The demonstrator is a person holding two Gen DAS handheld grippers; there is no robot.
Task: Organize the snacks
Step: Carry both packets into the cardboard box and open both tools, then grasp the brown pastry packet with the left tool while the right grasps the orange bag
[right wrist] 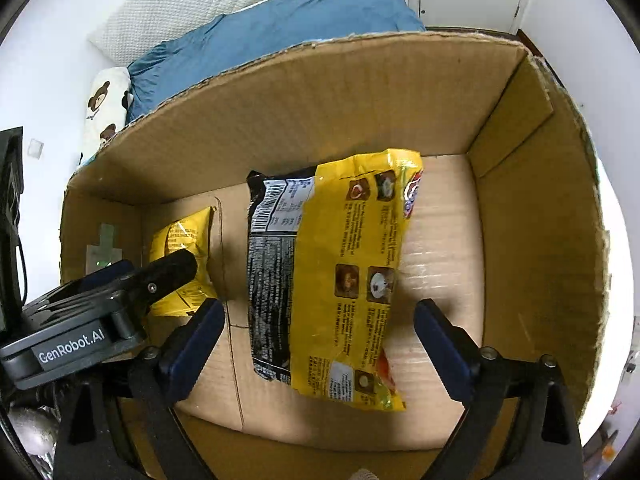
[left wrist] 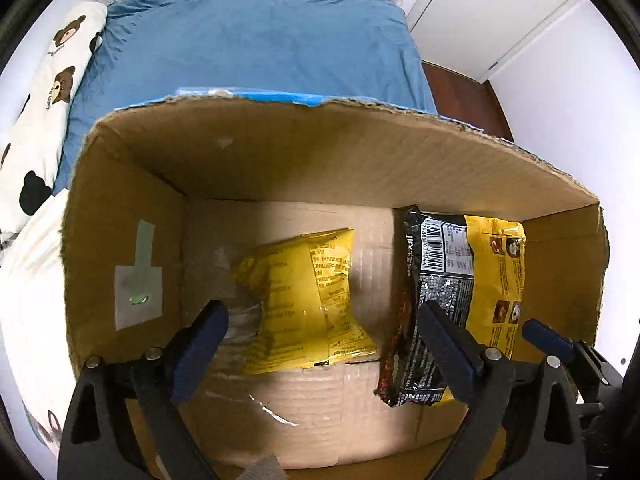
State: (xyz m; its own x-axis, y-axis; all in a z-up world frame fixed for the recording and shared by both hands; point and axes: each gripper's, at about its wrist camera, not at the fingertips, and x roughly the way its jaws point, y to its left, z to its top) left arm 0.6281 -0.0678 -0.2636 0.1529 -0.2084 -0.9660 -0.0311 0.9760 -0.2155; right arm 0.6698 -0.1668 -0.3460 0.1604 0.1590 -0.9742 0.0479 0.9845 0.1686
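An open cardboard box [left wrist: 132,208] holds two snack packets. A small yellow packet [left wrist: 304,300] lies on the left part of the box floor. My left gripper [left wrist: 322,320] hangs open above it, with its pads clear of the packet. A large yellow and black packet [right wrist: 340,260] lies in the right part of the box, and my right gripper [right wrist: 320,320] stands open over it without touching it. The large packet [left wrist: 452,272] also shows at the right in the left wrist view. The small packet [right wrist: 180,240] sits behind a left gripper finger [right wrist: 168,272].
The box rests on a bed with a blue blanket [left wrist: 260,48], a bear-print pillow [left wrist: 44,92] and a white pillow [right wrist: 224,4]. White cupboard doors [left wrist: 500,12] and dark wooden floor [left wrist: 460,96] lie beyond. The box walls [right wrist: 540,240] rise around both grippers.
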